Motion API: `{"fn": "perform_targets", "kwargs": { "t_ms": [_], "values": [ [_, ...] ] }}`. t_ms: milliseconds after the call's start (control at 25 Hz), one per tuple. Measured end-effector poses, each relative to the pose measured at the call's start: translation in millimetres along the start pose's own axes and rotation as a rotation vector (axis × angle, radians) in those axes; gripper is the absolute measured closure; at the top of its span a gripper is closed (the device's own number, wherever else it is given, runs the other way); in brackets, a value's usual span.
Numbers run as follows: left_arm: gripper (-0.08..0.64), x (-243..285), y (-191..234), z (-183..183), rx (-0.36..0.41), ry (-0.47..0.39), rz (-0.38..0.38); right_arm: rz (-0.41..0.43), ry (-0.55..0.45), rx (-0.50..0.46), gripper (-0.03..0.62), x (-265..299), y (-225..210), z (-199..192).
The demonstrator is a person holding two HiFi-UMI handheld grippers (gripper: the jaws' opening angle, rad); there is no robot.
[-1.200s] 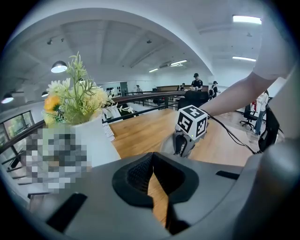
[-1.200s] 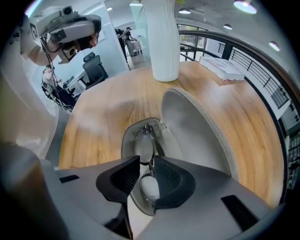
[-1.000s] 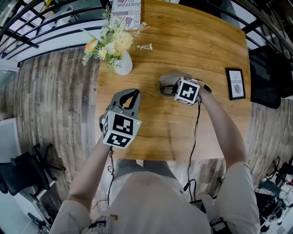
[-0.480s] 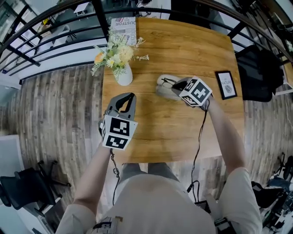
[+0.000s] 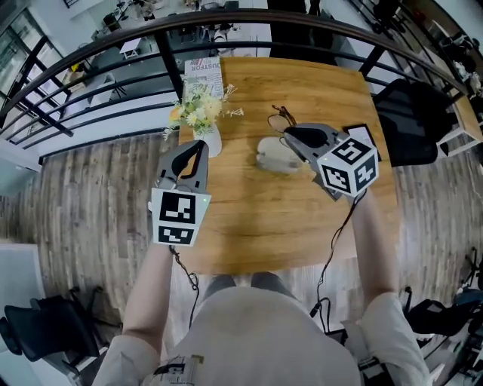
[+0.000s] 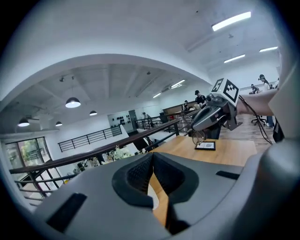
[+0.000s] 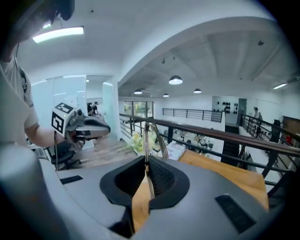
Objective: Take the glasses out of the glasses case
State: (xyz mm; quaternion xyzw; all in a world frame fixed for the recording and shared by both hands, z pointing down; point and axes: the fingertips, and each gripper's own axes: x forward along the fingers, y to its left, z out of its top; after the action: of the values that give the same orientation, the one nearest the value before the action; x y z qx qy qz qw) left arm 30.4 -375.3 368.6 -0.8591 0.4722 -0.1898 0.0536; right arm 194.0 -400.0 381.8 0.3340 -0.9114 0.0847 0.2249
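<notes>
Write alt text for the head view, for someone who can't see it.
Seen from above, the right gripper holds a pair of glasses over a wooden table, near the pale glasses case lying on it. The left gripper is shut and empty beside a vase of flowers.

The table [image 5: 253,226] is bare across its near half, open to a reach from the front. Farther back stand the vase [image 5: 214,140] at the left edge, the case [image 5: 275,155] mid-table and the frame [image 6: 205,146] at right, with the railing [image 5: 249,19] closing the far side.
</notes>
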Motion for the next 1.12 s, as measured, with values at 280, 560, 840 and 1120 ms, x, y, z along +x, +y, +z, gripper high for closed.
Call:
{"fn": "perform_targets", "kwargs": {
  "t_ms": [280,560,840,1120],
  "values": [
    [0.543,-45.4,10.4,70.2,0.101,-0.176,0.031,-0.106,-0.269,0.023,0.543,-63.8,36.9,80.3],
    [0.543,-102.0,18.9,102.0,0.106,-0.276,0.074,-0.193,-0.47,0.026,0.543,-113.0,85.9,125.5],
    [0.543,-134.8,18.0,100.0,0.063,-0.279,0.101,-0.223,-0.517,0.051,0.543,-138.3,113.4,116.4],
    [0.543,-145.5,15.4,72.1,-0.033,-0.258,0.071,-0.273,-0.454,0.005,0.543,-130.2,125.6,85.6]
  ]
}}
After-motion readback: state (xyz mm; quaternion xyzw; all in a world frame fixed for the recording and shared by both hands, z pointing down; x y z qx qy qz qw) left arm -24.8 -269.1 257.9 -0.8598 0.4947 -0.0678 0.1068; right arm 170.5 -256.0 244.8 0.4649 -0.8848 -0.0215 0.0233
